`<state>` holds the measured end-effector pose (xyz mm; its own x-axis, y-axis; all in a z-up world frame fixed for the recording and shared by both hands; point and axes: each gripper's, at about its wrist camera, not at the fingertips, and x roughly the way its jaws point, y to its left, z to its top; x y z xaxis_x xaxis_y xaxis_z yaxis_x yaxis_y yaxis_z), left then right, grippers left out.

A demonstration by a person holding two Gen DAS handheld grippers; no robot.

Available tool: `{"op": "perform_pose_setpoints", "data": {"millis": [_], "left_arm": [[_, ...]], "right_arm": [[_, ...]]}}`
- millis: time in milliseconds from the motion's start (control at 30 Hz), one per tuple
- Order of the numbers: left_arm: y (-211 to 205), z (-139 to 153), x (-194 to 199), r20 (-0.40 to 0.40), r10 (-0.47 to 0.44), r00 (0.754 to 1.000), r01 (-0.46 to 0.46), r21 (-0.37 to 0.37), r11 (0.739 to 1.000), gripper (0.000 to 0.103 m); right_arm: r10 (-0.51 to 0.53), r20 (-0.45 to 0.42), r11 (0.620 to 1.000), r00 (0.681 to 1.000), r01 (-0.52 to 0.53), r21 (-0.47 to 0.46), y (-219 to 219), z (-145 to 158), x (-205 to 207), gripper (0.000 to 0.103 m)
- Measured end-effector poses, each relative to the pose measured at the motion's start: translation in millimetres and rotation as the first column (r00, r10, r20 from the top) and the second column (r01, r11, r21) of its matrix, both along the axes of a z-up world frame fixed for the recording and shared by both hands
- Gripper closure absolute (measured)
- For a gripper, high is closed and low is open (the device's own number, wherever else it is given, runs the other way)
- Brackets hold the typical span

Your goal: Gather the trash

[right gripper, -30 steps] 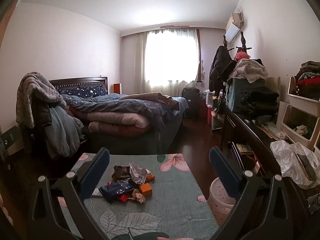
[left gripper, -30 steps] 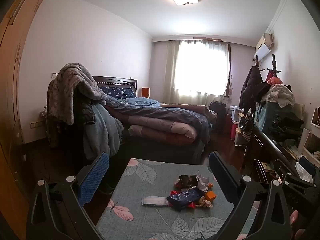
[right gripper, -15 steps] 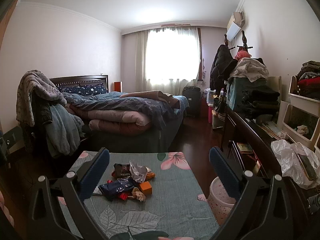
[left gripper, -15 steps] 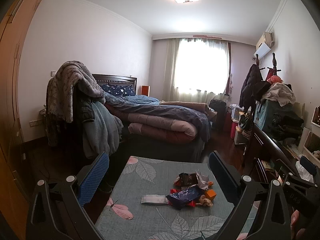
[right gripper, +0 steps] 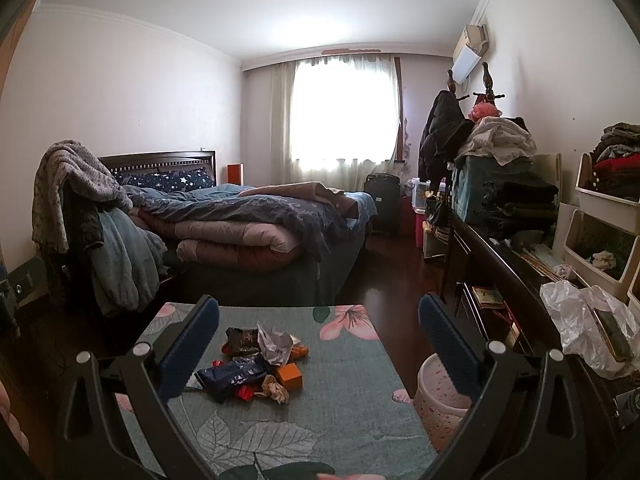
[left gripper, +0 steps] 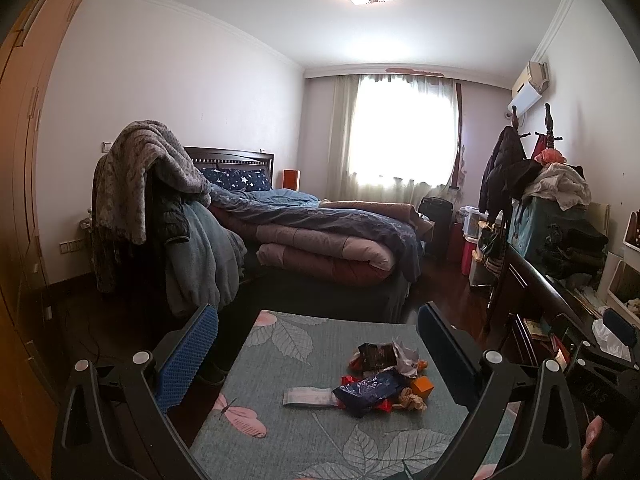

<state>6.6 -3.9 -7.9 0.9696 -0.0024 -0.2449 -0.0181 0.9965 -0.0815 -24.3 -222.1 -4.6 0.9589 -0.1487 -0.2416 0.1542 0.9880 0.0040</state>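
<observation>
A small heap of trash [left gripper: 380, 380] lies on the green leaf-print tablecloth [left gripper: 288, 432]: a dark blue wrapper [left gripper: 370, 392], a dark packet [left gripper: 376, 354], crumpled white paper [left gripper: 406, 358], an orange cube [left gripper: 423, 386] and a flat white wrapper [left gripper: 308, 396]. The right wrist view shows the same heap [right gripper: 256, 364] left of centre. My left gripper [left gripper: 316, 336] is open, held above the table short of the heap. My right gripper [right gripper: 318, 328] is open too, with the heap near its left finger. A pale pink bin [right gripper: 438, 396] stands on the floor at the table's right edge.
Behind the table is a bed [right gripper: 256, 224] piled with quilts, with blankets draped over a chair [left gripper: 160, 216] at the left. A dark cabinet [right gripper: 504, 280] with a plastic bag [right gripper: 580, 320] and storage boxes runs along the right wall. Bare dark floor [right gripper: 392, 272] lies between bed and cabinet.
Both views have tilted slightly upward, so the heap and table sit a little lower in frame. Both grippers stay open and nothing on the table has moved.
</observation>
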Motion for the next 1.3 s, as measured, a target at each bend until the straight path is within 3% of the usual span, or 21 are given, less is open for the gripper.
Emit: {"op": "perform_pose_setpoints", "data": {"millis": [1300], "left_arm": [[-2.0, -1.5, 0.9, -0.004, -0.002, 1.000, 0.002, 0.001, 1.000, 0.004]], "right_arm": [[0.011, -0.028, 1.000, 1.000, -0.012, -0.006, 2.4, -1.9, 3.7, 0.003]]}}
